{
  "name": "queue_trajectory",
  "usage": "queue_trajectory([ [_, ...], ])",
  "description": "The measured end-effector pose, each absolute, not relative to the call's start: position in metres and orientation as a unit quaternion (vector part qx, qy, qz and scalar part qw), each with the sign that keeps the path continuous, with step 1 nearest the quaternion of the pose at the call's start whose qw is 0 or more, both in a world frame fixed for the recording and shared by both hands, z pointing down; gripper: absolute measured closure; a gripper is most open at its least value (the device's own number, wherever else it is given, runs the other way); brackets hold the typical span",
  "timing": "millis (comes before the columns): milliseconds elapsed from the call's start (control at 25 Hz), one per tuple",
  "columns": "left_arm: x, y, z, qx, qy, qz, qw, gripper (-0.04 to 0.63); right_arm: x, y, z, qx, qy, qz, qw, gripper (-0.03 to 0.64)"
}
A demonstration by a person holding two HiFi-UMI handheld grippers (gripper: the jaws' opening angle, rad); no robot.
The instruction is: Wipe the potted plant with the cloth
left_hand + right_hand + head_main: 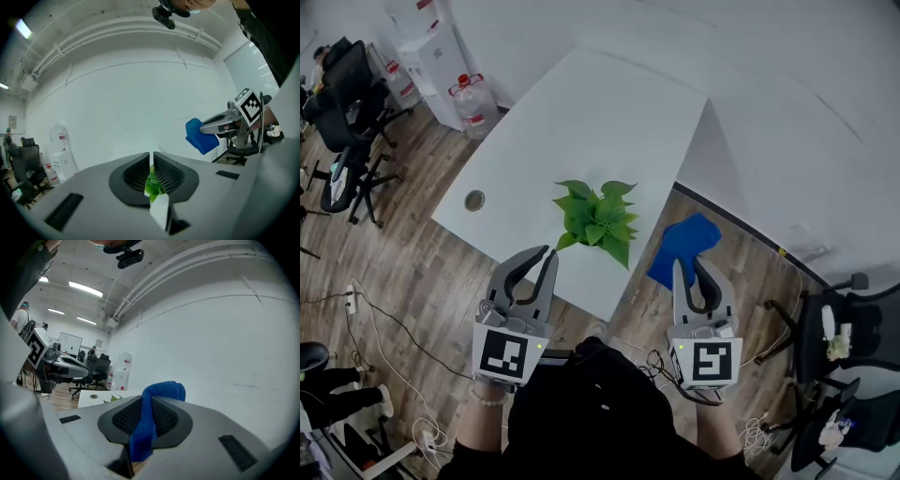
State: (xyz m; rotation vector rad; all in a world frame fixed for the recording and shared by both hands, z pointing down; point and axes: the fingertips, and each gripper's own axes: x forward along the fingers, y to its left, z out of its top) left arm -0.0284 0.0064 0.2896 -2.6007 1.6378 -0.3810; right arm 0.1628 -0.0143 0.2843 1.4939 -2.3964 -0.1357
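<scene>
Holds both grey two-jaw grippers out ahead, nearly level and roughly parallel, marker cubes towards the body. Sets the left gripper (pixel 548 251) (pixel 151 155) just short of the small green leafy potted plant (pixel 598 217) (pixel 153 185) and slightly left of it, jaws pressed together on nothing, clear of the leaves. Pinches the blue textured cloth (pixel 682 242) (pixel 200 136) (pixel 161 391) in the right gripper (pixel 689 264) (pixel 146 404), right of the plant and apart from it. Carries the cloth folded and bunched, long axis along the jaws, pointing away from the body, with a rounded wad bulging past the tips. Sees the plant upright, pointed bright-green leaves fanning outward in all directions and hiding the pot, with the white table (pixel 581 122) under it and that table's near corner just this side of the plant.
</scene>
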Motion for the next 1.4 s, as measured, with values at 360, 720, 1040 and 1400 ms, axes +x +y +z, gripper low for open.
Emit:
queue_trajectory([
  [360, -0.016, -0.014, 0.326, -0.85, 0.492, -0.184, 0.046, 0.31, 0.18, -0.045, 0.312, 0.507, -0.847, -0.02, 0.16, 0.531],
  [720, -0.018, -0.024, 0.393, -0.846, 0.476, -0.24, -0.011, 0.228, 0.176, -0.069, 0.349, 0.455, -0.868, -0.014, 0.2, 0.531],
  [1040, -0.017, -0.035, 0.466, -0.844, 0.45, -0.281, -0.074, 0.202, 0.16, -0.105, 0.399, 0.372, -0.893, -0.026, 0.252, 0.531],
  [1400, -0.003, -0.057, 0.494, -0.861, 0.408, -0.296, -0.071, 0.199, 0.129, -0.142, 0.455, 0.24, -0.913, -0.073, 0.323, 0.531],
])
